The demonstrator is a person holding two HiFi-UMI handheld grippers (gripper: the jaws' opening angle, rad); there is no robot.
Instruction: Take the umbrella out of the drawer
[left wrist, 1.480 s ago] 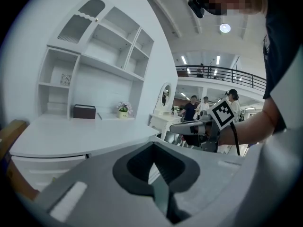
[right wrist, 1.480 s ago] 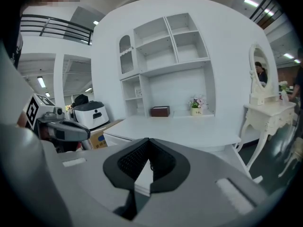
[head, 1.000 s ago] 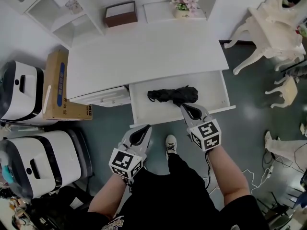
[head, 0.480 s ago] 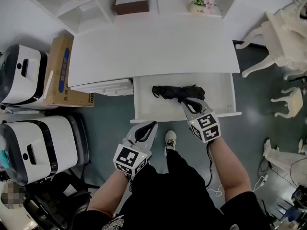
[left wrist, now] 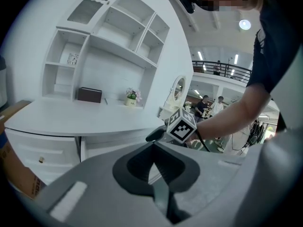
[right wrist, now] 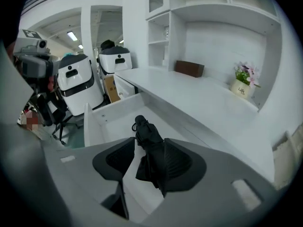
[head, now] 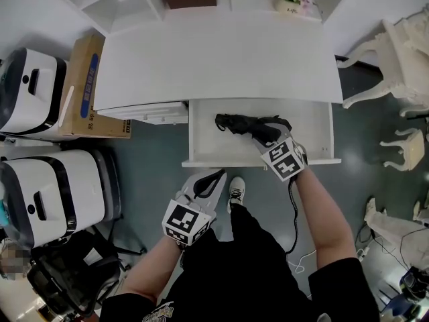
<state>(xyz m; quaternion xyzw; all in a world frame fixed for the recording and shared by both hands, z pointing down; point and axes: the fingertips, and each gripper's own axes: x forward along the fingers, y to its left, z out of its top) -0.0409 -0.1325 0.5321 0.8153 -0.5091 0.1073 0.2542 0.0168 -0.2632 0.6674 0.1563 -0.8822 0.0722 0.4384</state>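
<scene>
1. My right gripper [right wrist: 147, 144] is down inside the open drawer [right wrist: 106, 119] with its jaws wide apart. The folded black umbrella [right wrist: 150, 148] lies between them on the drawer floor. The pad on the tool's right seems to touch the cloth, and on the tool's left there is a free gap.
2. My left gripper [left wrist: 152, 145] has its jaws together at the tips with nothing in them. It hangs outside the drawer, well apart from the umbrella, so it gives no support.
3. The first risk I see is that the jaws close only on loose folds of the cloth and not on the hard core. In that case the umbrella could slide out during the lift.
4. Because one pad is already at the cloth, closing may push the umbrella sideways toward the open jaw. The grip would then be off-centre.
5. The umbrella runs ahead of the jaws, almost along them, so I would hold it near its close end. I think the far end with the strap [right wrist: 139, 123] would hang down and swing.
6. A hanging far end could catch on a drawer wall, or on the edge of the desk top [right wrist: 189, 98], which stands above the back of the drawer. A straight pull toward me looks risky; I judge lifting first is safer.
7. If the strap is not tight, the canopy may open a little and make the grip weaker.
</scene>
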